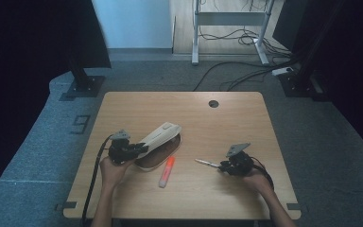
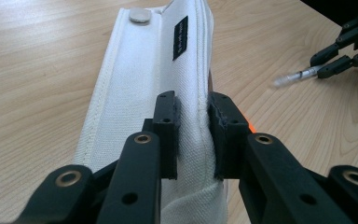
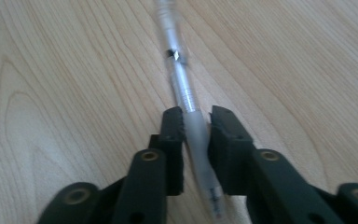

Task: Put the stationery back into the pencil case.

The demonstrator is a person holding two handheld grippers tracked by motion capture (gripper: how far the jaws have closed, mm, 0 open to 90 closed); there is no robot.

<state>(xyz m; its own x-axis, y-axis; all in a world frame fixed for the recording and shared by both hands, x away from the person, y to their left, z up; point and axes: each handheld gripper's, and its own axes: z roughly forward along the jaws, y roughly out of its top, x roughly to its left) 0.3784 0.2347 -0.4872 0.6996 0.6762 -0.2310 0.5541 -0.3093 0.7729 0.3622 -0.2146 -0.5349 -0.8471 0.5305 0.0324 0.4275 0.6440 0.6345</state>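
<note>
Closest thing to the lens in the left gripper view is the left gripper point(image 2: 193, 135) itself, jaws squeezed tight on a fold of the white pencil case point(image 2: 140, 93), pinching the canvas near its end. The case is held up off the table point(image 1: 137, 113) at a tilt, far end higher, from what the high view shows. There's a small black label point(image 2: 180, 37) sewn onto the fabric, but the writing on it is too tiny to read. A silver snap button point(image 2: 140, 15) sits at the far end of the flap. Can't see inside the case from any angle, so no idea what's in it.

Over on the other side, the right gripper point(image 3: 196, 140) has its jaws clamped on a clear pen point(image 3: 186, 100), gripping it toward the back end with the rest sticking out forward over the wood. It's blurry, and there's some print on the barrel near the jaws that I can't make out. In the high view the pen points left toward the case, well apart from it.

Between the two, an orange highlighter point(image 1: 167, 171) lies flat on the table just beside the case's underside. Farther back there's a round cable hole point(image 1: 213, 103) in the tabletop.
</note>
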